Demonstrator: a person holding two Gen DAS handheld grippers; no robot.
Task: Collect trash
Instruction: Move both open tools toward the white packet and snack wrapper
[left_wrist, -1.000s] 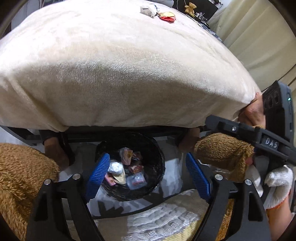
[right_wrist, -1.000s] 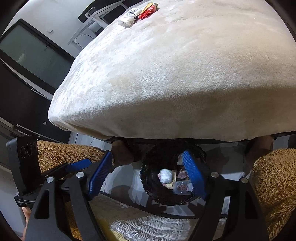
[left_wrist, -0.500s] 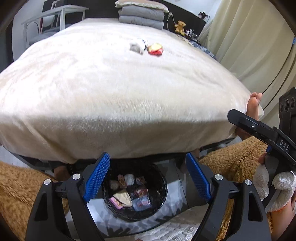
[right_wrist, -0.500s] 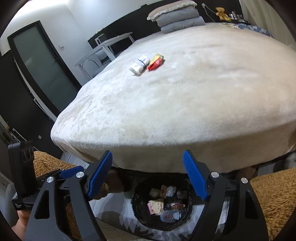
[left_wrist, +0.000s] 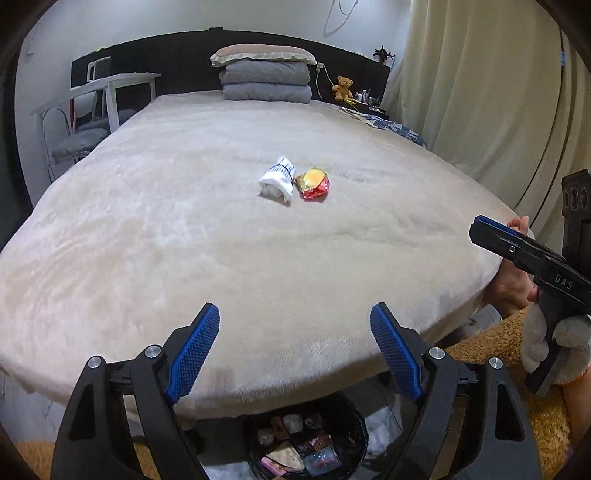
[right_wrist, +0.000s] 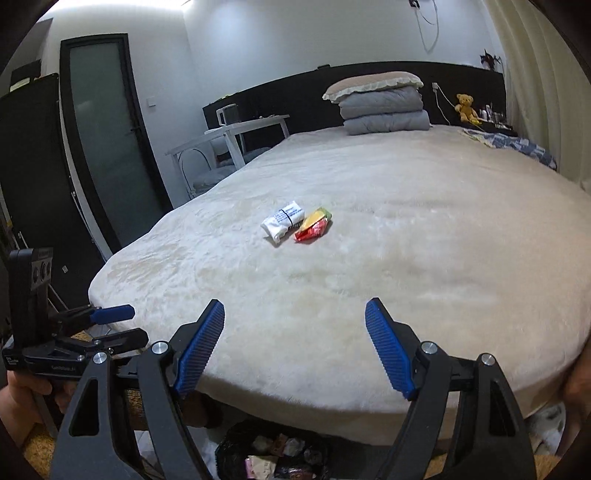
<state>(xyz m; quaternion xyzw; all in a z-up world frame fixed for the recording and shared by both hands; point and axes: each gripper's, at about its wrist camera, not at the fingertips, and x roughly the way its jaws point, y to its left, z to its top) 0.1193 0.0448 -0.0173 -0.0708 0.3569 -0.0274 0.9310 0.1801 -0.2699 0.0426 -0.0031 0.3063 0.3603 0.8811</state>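
From the left wrist camera, the left gripper (left_wrist: 295, 347) hangs over the near edge of a wide bed (left_wrist: 184, 240) covered in a cream plush blanket, its blue-padded jaws spread wide with nothing between them. Near the middle of the bed lie two pieces of trash side by side and touching: a white wrapper (left_wrist: 277, 180) with dark print and a red and yellow snack packet (left_wrist: 314, 183). At the head of the bed, folded grey quilts (left_wrist: 266, 82) are stacked under a pillow against a dark headboard, with a small teddy bear (left_wrist: 343, 88) to their right. Cream curtains (left_wrist: 480, 92) fill the right side of the room, and a white desk (left_wrist: 99, 86) with a chair stands at the left. Below the bed's edge, a black bin (left_wrist: 306, 443) on the floor holds assorted wrappers. The right gripper (left_wrist: 517, 251) enters from the right, held in a white-gloved hand; how its jaws stand cannot be told here. From the right wrist camera, the right gripper (right_wrist: 295, 343) shows its jaws wide apart and empty over the same edge of the bed (right_wrist: 406, 258). The white wrapper (right_wrist: 282, 220) and the snack packet (right_wrist: 313, 225) lie well ahead of it. A dark frosted-glass door (right_wrist: 107, 140) stands at the left, and the black bin (right_wrist: 273, 454) sits below, partly hidden.
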